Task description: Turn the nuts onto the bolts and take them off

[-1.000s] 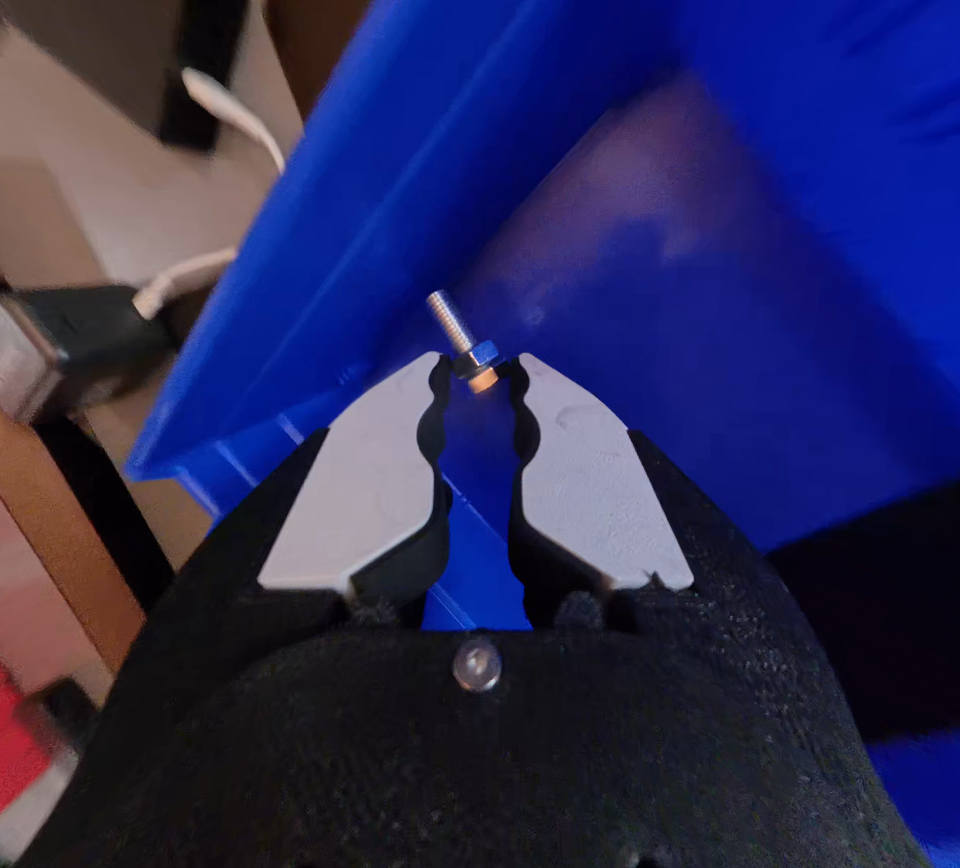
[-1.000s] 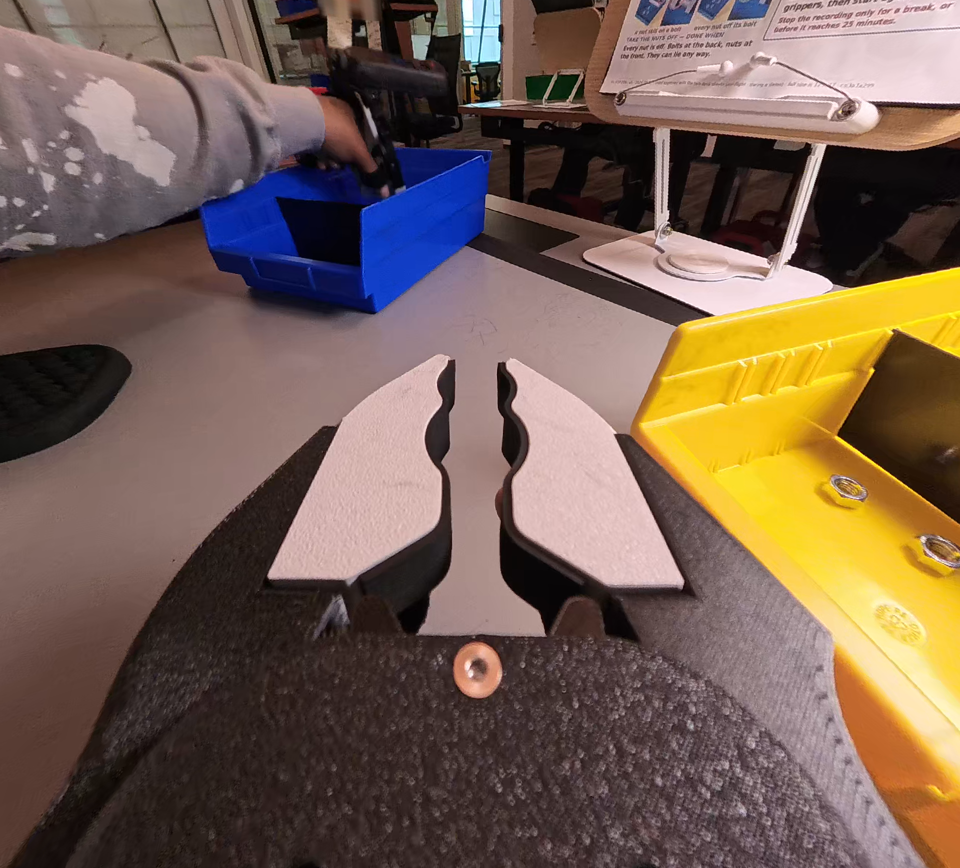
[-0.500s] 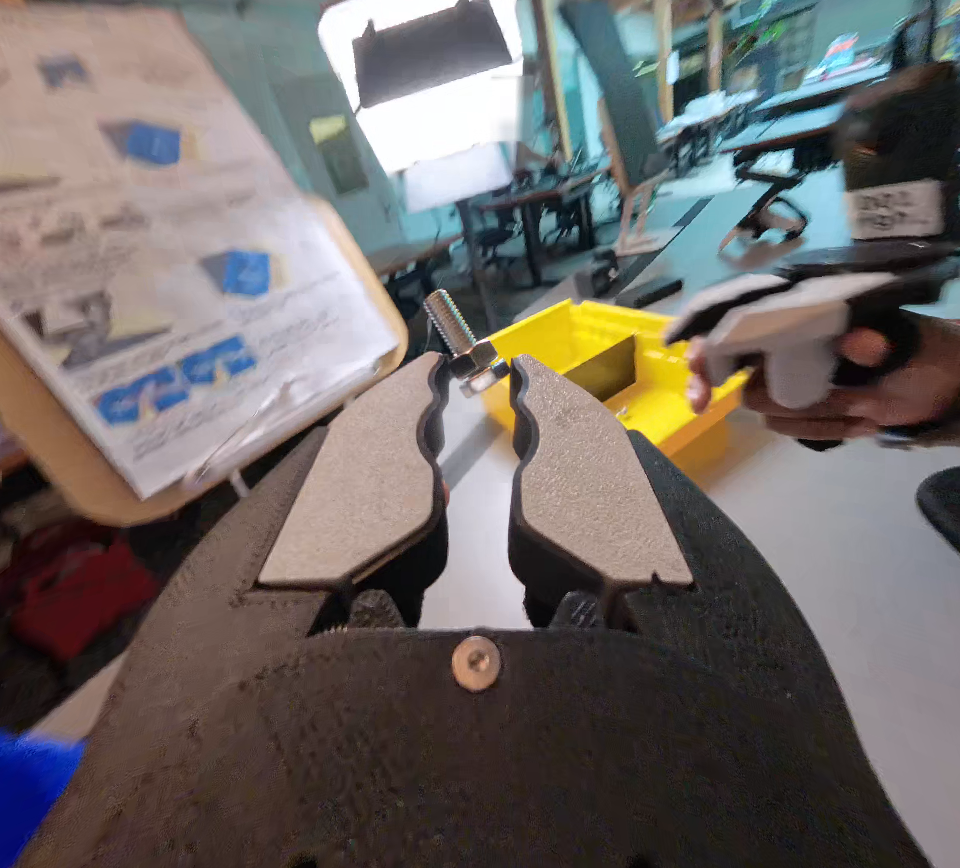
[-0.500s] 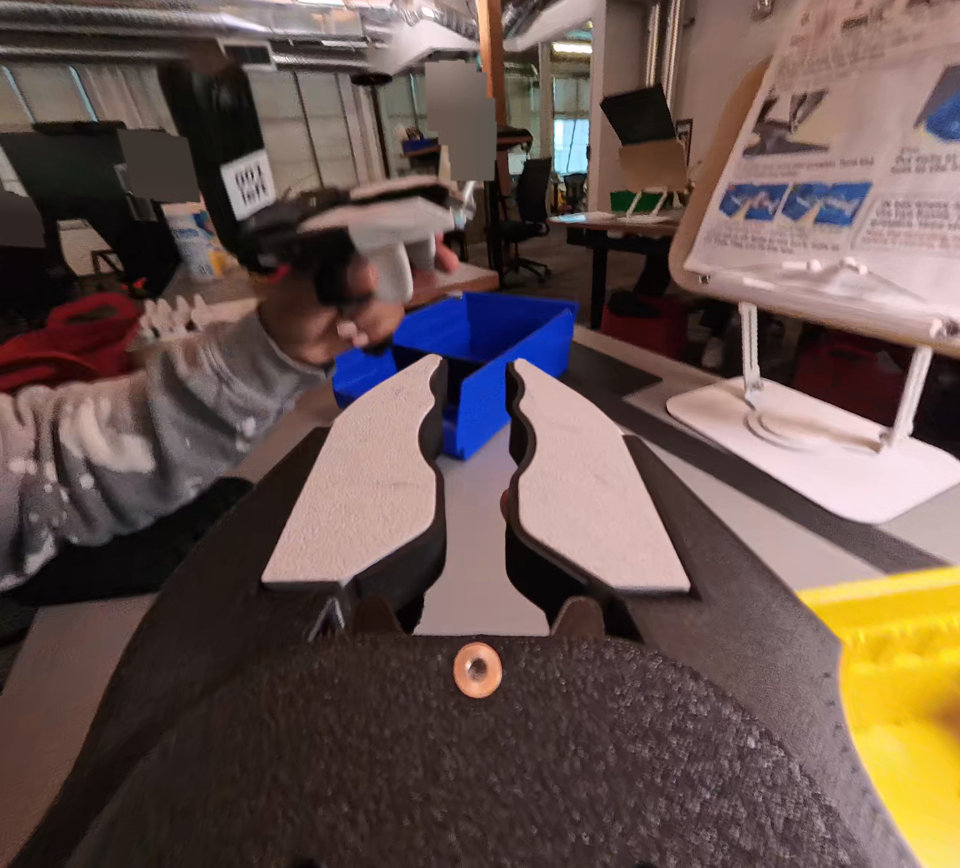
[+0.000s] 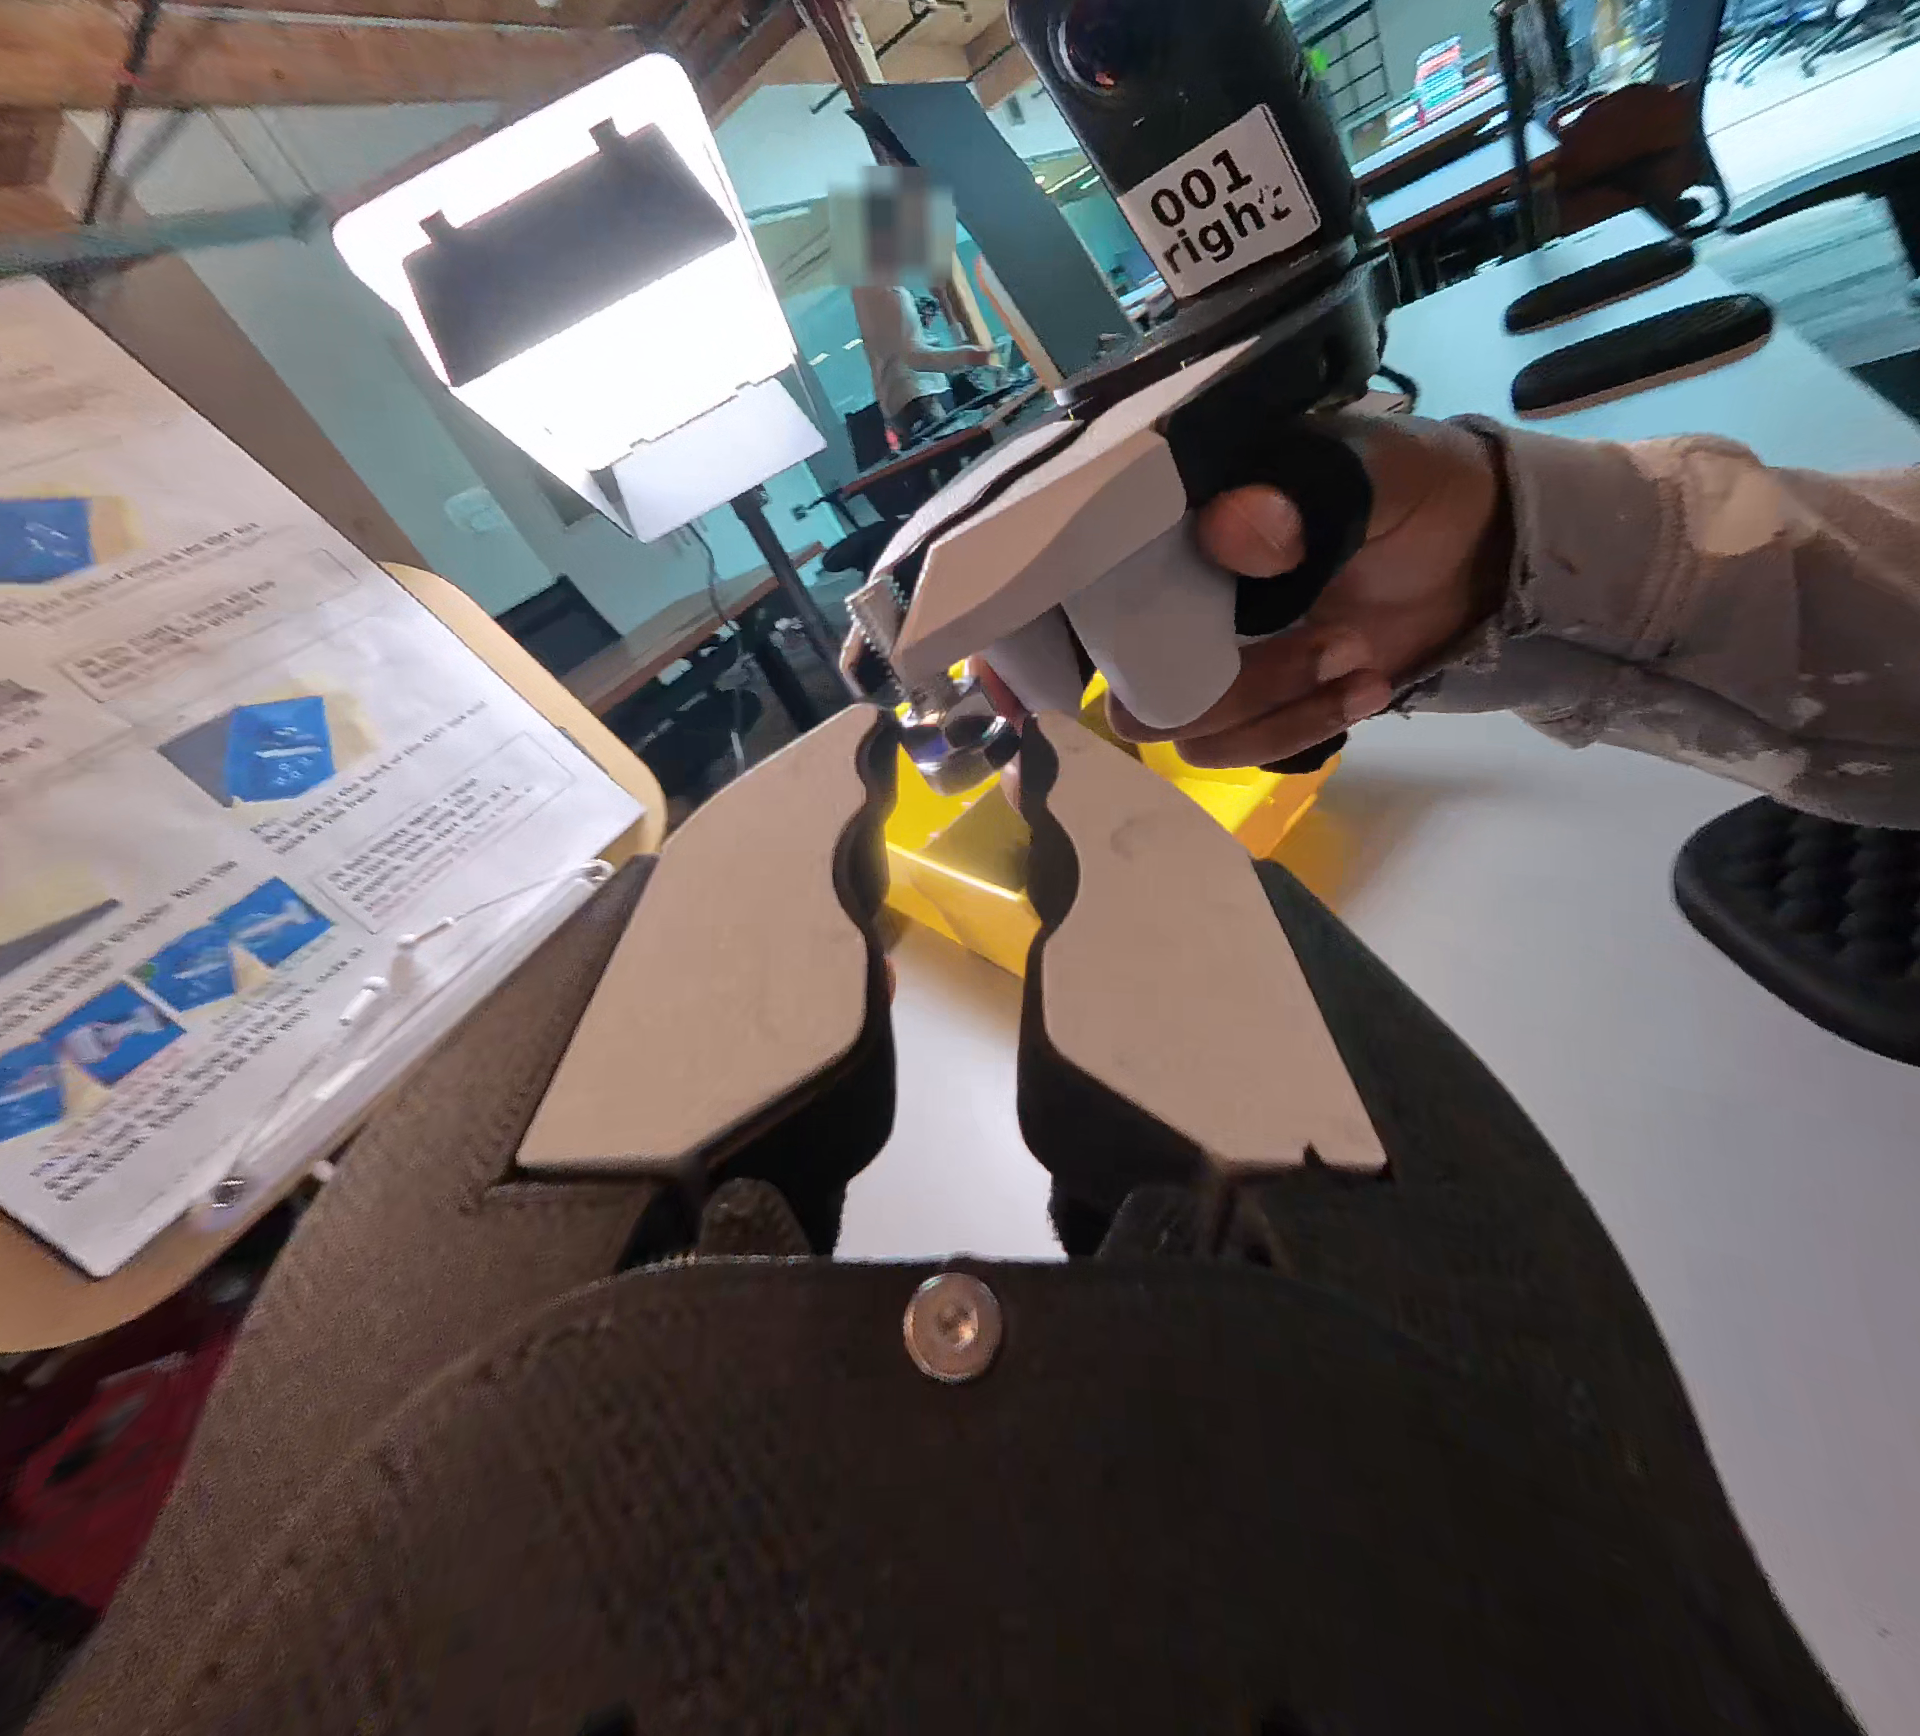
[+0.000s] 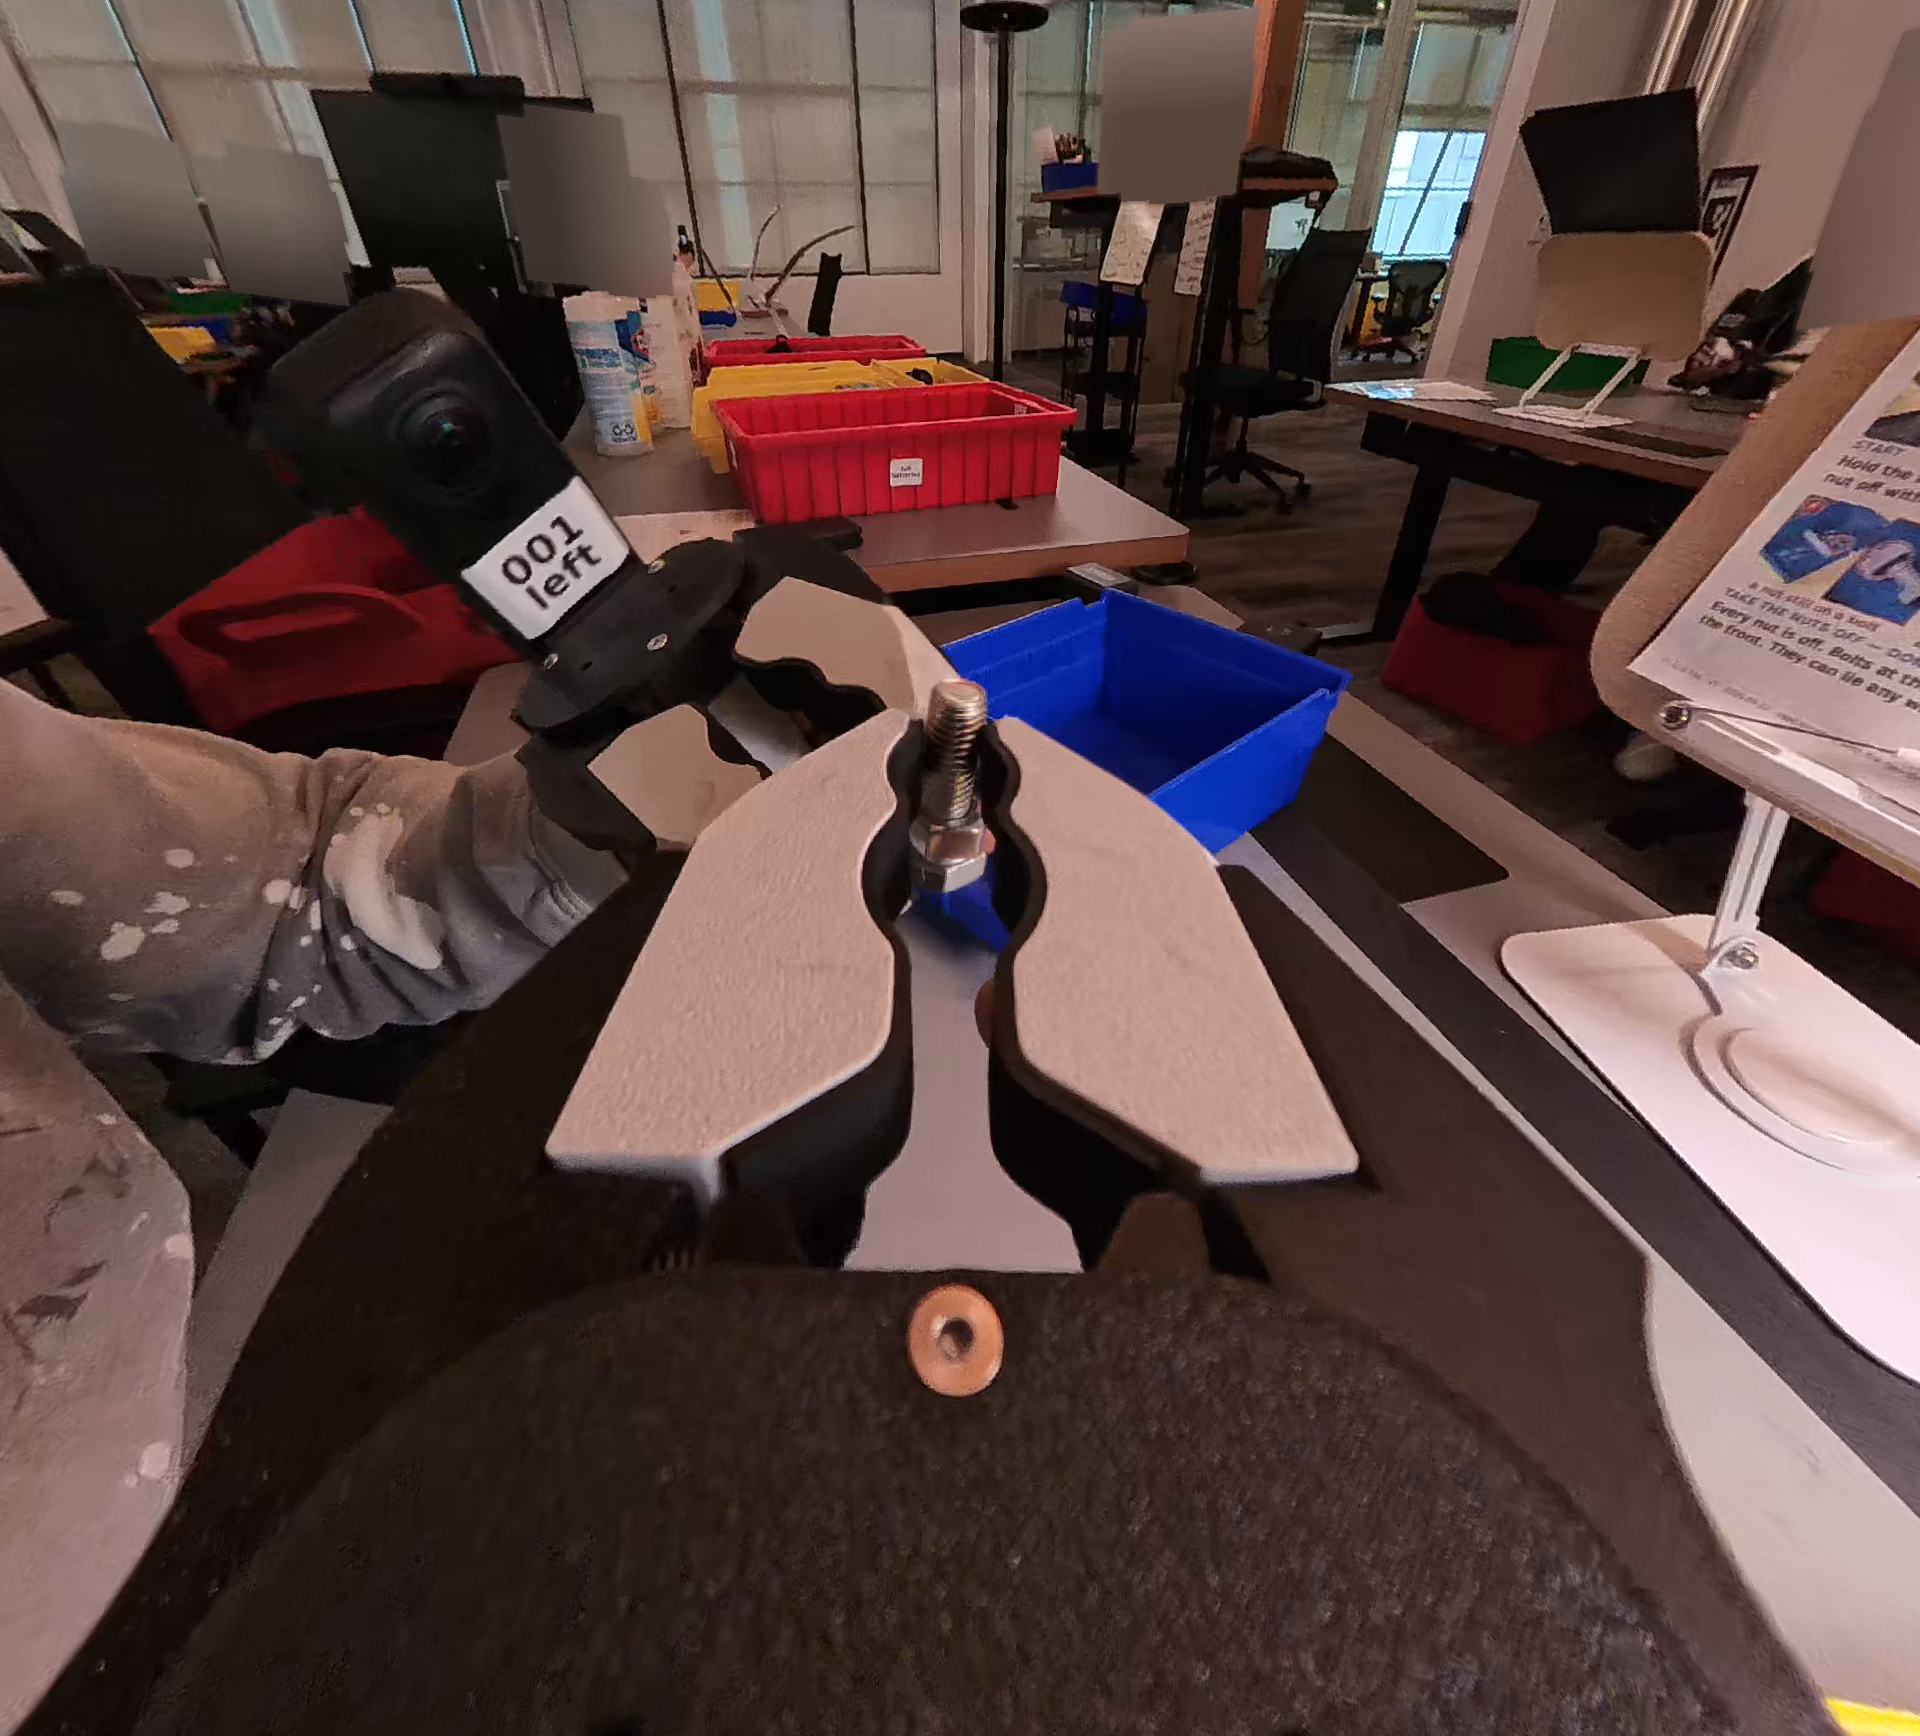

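Bolt (image 6: 954, 767) and nut (image 6: 948, 847) sit between the tips of both my claws, held up in the air above the grey table (image 6: 1340, 865). My left gripper (image 5: 948, 756) is clamped on the bolt's head end; from its own camera I see only the head, pinched at the very tips. My right gripper (image 6: 951, 839) has its jaws narrow around the threaded shank and the hex nut, which sits low on the thread near the head; the fingers look close to the nut, but I cannot tell whether they are actually pressing it. In the left wrist view, this right gripper (image 5: 883, 647) comes in from above and to the right, held in a hand (image 5: 1340, 606) in a speckled grey sleeve. Beyond the bolt, a blue bin (image 6: 1174, 710) stands on the table, and a yellow bin (image 5: 997, 865) shows through my left jaws. An instruction sheet (image 5: 208, 803) rests on a stand at the table's edge. As I judge it, the step in hand is gripping the nut to unscrew it. To do it well, I should close squarely on two flats of the nut, not the thread, keep the left grip firm and still, and turn about the bolt's own axis in short twists.
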The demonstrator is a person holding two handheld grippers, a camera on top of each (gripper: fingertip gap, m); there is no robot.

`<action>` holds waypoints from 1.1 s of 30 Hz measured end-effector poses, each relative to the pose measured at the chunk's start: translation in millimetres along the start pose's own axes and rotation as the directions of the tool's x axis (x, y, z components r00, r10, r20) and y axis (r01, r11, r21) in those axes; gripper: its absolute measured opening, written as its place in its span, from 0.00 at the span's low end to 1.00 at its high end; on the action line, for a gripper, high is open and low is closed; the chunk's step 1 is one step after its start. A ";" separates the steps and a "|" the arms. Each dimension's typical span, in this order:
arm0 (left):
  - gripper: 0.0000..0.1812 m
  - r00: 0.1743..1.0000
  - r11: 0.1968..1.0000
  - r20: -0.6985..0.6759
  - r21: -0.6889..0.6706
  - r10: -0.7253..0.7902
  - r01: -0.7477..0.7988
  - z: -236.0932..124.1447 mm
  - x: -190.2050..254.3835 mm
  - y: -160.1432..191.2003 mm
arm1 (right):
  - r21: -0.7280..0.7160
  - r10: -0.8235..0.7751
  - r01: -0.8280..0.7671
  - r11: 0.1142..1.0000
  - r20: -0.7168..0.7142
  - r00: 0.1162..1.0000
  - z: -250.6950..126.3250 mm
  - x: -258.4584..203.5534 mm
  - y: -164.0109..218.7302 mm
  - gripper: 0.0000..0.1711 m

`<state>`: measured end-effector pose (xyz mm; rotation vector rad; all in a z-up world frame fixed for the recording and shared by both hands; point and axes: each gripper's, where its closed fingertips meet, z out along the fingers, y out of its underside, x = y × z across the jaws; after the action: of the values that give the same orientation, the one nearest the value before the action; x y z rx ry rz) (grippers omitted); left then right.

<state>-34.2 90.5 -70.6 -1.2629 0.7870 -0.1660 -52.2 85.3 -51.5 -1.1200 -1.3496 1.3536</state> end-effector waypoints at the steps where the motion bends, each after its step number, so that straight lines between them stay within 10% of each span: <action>1: 0.13 0.999 0.999 -0.018 0.001 -0.038 0.038 0.8 1.5 1.5 | -0.002 -0.014 0.014 1.000 0.007 1.000 -1.3 -0.1 1.8 0.06; 11: 0.16 0.784 0.838 -0.353 0.001 -0.511 0.546 3.3 27.6 -6.7 | 0.102 -0.034 0.015 0.995 0.183 0.983 -23.1 -16.1 -4.0 0.06; 33: 0.10 0.847 0.838 -0.182 0.143 -0.500 0.526 2.8 9.3 -7.7 | 0.077 -0.036 0.030 0.997 0.082 0.996 -13.6 -6.3 1.9 0.16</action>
<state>-23.4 85.4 -67.5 -1.2668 0.5138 -0.7589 -37.6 81.8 -53.4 -0.9958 -1.3591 1.4292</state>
